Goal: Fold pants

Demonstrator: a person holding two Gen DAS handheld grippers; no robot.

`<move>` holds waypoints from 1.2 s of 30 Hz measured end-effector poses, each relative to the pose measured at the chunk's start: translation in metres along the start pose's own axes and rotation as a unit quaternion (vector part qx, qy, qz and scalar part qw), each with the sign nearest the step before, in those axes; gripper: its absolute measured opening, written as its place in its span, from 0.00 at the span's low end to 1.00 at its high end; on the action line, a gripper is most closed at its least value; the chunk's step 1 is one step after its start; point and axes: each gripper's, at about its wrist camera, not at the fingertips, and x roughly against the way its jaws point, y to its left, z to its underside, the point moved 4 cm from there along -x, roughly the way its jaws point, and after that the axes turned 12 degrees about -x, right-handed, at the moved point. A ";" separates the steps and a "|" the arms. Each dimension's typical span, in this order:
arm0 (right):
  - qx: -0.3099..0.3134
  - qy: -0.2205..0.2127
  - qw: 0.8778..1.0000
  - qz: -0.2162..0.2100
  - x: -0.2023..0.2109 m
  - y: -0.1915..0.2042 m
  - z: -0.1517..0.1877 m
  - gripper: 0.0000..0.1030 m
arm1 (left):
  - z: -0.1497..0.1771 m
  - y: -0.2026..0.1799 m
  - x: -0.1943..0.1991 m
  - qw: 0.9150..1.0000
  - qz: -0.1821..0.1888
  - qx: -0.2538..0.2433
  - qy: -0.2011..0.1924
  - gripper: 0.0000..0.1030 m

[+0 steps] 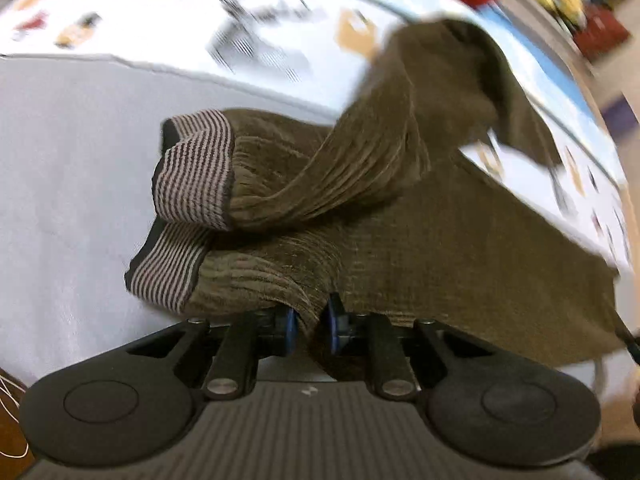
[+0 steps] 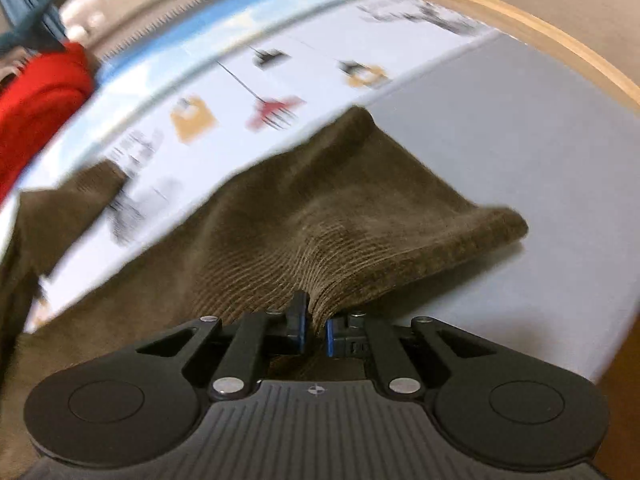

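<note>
The pants are olive-brown corduroy with striped grey-and-black cuffs. In the left wrist view my left gripper is shut on a fold of the fabric just behind the lower cuff, and one leg loops up and over toward the right. In the right wrist view my right gripper is shut on a bunched edge of the pants, which is lifted off the surface. The far end of the cloth is blurred by motion.
The pants hang over a pale grey sheet and a white printed mat with small pictures. A red cloth lies at the far side. A wooden rim bounds the surface.
</note>
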 end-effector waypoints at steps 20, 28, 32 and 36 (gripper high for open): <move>0.016 -0.107 0.994 0.004 0.043 -0.001 -0.011 0.39 | -0.020 -0.031 0.043 0.988 -0.068 -0.110 -0.081 0.69; 0.056 -0.077 0.989 -0.111 0.039 0.096 0.003 0.39 | -0.030 -0.059 0.004 0.975 -0.085 -0.202 -0.045 0.80; 0.053 -0.056 0.985 -0.152 0.027 0.153 0.003 0.39 | -0.032 -0.055 -0.021 0.969 -0.118 -0.218 0.001 0.79; 0.064 -0.018 0.983 -0.170 0.009 0.204 0.022 0.39 | -0.032 -0.041 -0.031 0.962 -0.132 -0.237 0.028 0.30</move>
